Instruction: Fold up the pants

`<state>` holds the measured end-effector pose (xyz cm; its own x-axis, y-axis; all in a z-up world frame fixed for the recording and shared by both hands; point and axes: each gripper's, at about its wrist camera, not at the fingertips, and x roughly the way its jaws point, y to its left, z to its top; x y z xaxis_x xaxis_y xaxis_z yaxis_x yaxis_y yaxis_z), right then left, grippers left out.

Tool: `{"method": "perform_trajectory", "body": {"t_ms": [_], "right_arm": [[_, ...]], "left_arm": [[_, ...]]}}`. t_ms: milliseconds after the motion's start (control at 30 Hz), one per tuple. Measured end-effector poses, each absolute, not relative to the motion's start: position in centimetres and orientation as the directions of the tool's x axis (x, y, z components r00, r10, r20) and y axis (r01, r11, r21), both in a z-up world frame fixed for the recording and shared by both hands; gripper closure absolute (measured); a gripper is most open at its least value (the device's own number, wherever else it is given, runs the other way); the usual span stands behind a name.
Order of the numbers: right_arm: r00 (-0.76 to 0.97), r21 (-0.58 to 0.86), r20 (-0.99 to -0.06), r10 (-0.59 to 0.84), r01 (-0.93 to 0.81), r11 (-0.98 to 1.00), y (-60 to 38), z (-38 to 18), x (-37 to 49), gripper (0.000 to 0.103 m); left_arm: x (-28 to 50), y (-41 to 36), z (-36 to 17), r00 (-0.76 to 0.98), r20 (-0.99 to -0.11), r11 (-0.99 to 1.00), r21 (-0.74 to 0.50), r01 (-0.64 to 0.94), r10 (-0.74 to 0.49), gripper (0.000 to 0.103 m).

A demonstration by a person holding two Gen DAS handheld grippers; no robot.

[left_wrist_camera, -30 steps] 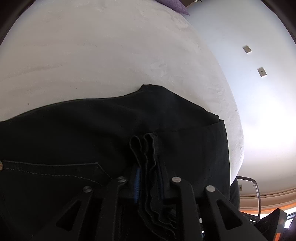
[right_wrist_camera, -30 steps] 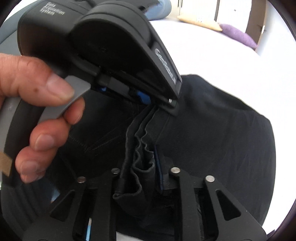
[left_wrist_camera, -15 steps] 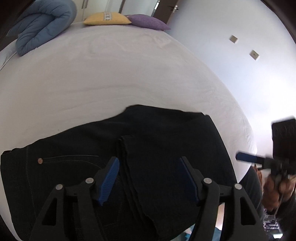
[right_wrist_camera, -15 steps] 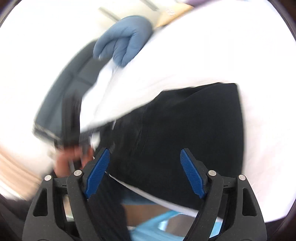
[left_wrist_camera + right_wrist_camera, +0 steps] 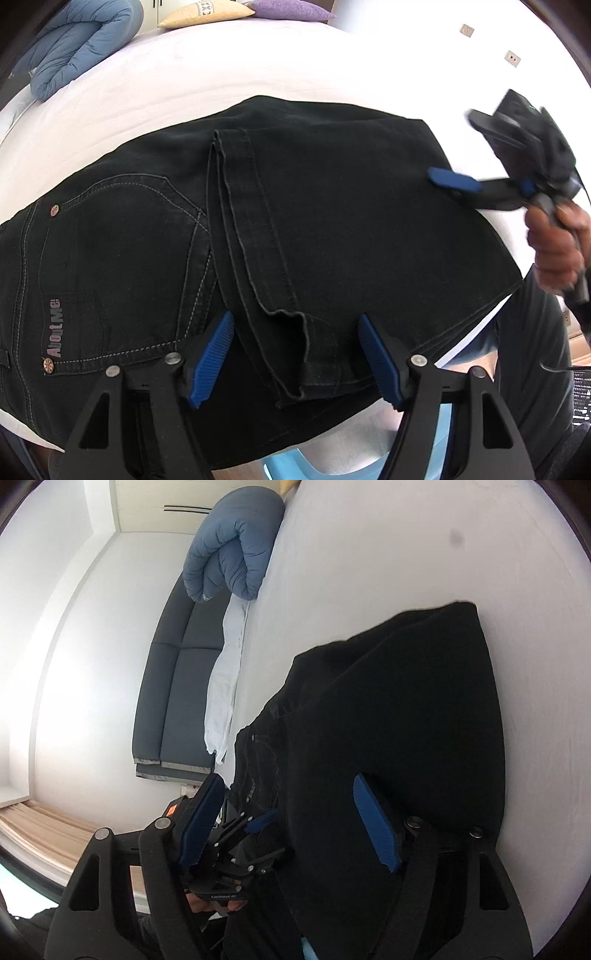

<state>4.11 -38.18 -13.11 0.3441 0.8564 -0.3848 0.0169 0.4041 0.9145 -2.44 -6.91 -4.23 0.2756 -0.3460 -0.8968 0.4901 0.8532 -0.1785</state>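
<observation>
1. Black denim pants (image 5: 332, 229) lie folded on the white bed (image 5: 229, 70), hems laid back over the seat near the back pocket (image 5: 110, 258).
2. Over the hems, the left gripper (image 5: 295, 362) is opening, its blue pads clear of the cloth.
3. At the fold's far edge, the right gripper (image 5: 291, 830) is closing with nothing pinched between its pads.
4. A blue duvet (image 5: 232, 546) and two pillows (image 5: 207, 11) sit at the bed's far end.
</observation>
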Motion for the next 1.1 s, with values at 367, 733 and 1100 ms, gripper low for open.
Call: {"method": "perform_trajectory", "body": {"t_ms": [367, 733, 1100], "right_arm": [[0.065, 0.835, -0.55, 0.833, 0.064, 0.546, -27.8, -14.0, -7.7, 0.03], [0.324, 0.903, -0.365, 0.873, -0.108, 0.417, -29.5, -4.5, 3.2, 0.029], [0.39, 0.865, -0.502, 0.772, 0.24, 0.441, -34.0, -13.1, 6.2, 0.06]], "left_arm": [[-3.5, -7.8, -4.9, 0.291, -0.891, 0.847, -0.167, 0.504, -0.349, 0.022], [-5.1, -6.5, -6.0, 0.312, -0.883, 0.862, -0.175, 0.476, -0.352, 0.022], [-5.6, -5.7, -6.4, 0.319, -0.873, 0.867, -0.198, 0.457, -0.368, 0.018]]}}
